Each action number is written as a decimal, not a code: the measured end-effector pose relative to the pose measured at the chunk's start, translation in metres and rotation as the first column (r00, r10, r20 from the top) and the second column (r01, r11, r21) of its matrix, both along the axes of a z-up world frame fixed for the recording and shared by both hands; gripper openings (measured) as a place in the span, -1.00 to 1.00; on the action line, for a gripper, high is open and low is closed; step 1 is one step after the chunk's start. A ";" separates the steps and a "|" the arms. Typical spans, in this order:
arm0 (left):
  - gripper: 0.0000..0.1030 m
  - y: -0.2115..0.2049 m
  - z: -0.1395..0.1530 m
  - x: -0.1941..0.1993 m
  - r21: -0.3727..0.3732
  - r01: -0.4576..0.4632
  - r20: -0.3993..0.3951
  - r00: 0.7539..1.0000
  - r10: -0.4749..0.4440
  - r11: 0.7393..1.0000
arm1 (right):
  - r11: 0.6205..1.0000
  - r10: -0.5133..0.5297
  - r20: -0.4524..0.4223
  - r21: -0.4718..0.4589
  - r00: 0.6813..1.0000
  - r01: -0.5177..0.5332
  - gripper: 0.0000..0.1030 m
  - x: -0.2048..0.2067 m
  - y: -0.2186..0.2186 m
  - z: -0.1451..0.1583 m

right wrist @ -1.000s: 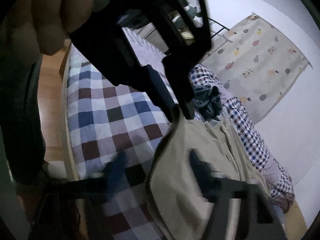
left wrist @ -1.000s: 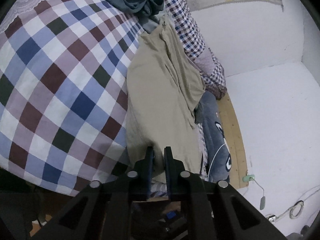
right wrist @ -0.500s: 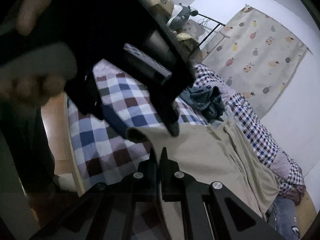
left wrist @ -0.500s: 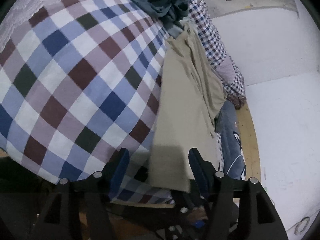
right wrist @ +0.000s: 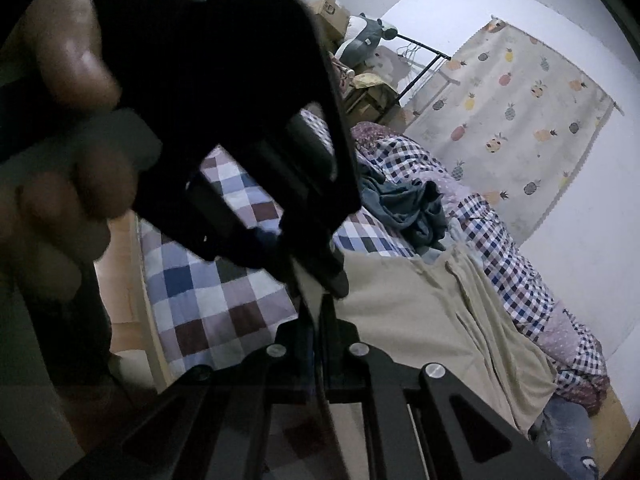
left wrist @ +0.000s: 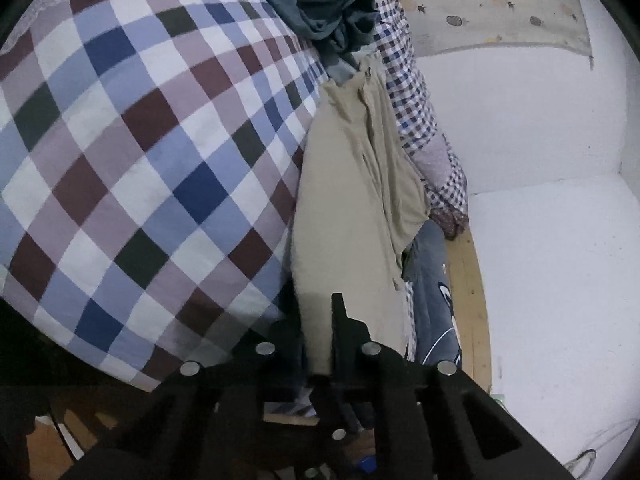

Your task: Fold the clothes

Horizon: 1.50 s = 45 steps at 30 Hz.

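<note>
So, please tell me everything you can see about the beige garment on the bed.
The beige garment is plain soft cloth, probably cotton, with no print. It lies stretched lengthwise on the checked bedspread, smooth on one side and creased into long folds on the other. Its far end touches a crumpled dark teal garment; the gingham quilt runs along the folded side. At the near edge, the left gripper and the right gripper both have their jaws shut on its hem.

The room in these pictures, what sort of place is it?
Most likely a home bedroom. A bed with a checked quilt fills the view, with a beige garment on it, and a pineapple-print curtain hangs on the wall behind.
</note>
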<state>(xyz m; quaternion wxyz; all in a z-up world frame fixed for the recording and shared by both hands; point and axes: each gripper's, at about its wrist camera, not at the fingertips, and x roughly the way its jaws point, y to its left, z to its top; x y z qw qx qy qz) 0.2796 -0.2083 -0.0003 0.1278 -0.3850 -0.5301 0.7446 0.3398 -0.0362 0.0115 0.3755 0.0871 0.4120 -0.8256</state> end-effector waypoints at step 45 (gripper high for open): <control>-0.96 -0.063 0.087 -0.025 0.093 -0.158 -0.274 0.945 0.178 0.983 | 0.664 -0.661 -0.204 0.291 0.722 0.689 -0.98 -0.090 0.274 -0.028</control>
